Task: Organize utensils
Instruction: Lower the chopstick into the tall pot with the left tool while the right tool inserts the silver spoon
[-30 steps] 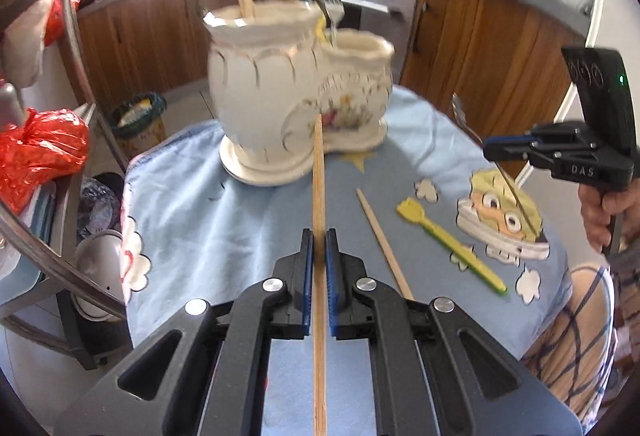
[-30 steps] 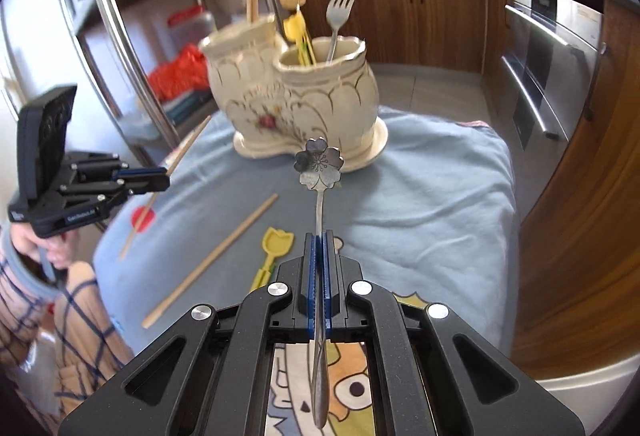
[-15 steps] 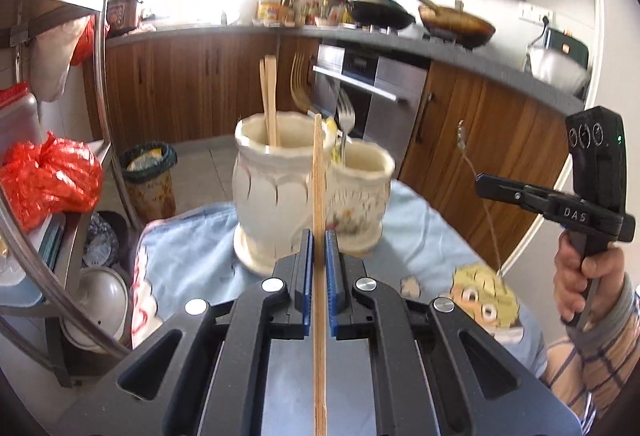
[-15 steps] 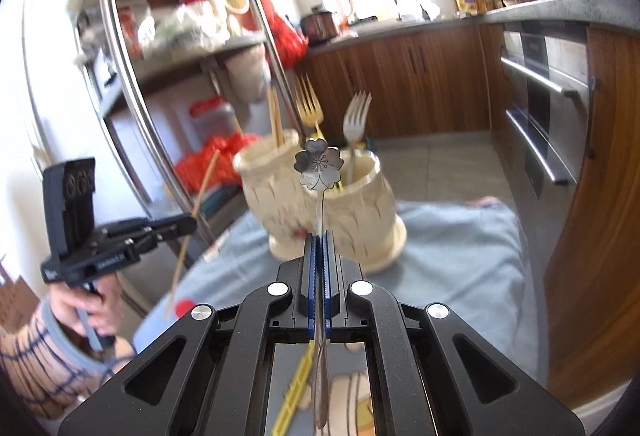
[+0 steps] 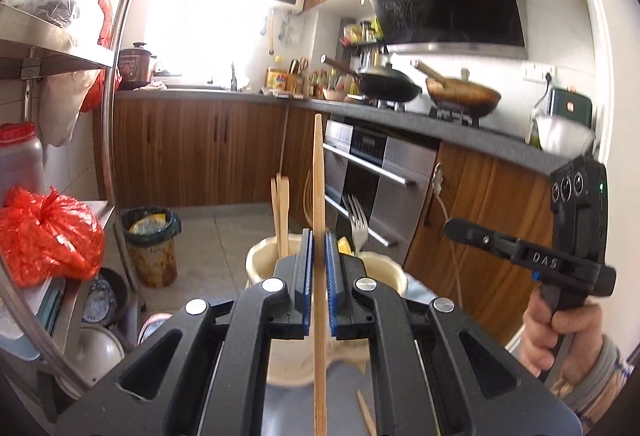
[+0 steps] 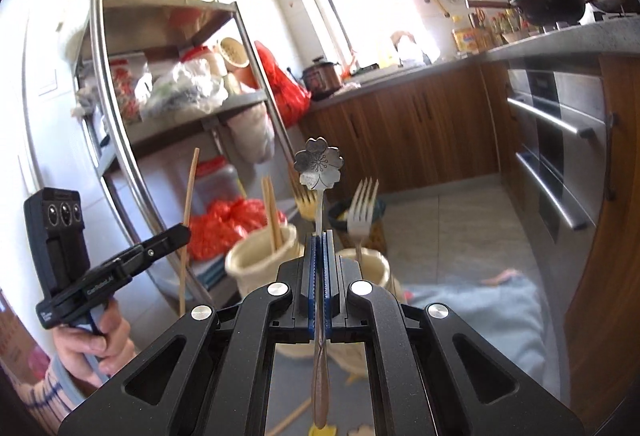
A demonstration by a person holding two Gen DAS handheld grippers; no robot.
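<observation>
We hold a chopstick (image 5: 319, 171) and a flower-handled spoon (image 6: 319, 171), jaws clamped, raised at frame centre for dropping into the holder (image 6: 260, 264).

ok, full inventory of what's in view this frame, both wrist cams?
chopstick: 1, wood, clamped in left gripper, pointing up
flower-handled spoon: 1, silver, clamped in right gripper
holder: 1, cream, two cups, on the table below both grippers
chopsticks in holder: 2, wood, left cup
forks: 2, one silver, one gold, in the holder
tablecloth: 1, light blue
loose chopstick: 1, wood, on the cloth
woks: 2, on the stove
bin: 1, green liner, on the floor
shelf rack: 1, steel, cluttered
left gripper: 1, black, shut
right gripper: 1, black, shut
hands: 2, one gripper each
</observation>
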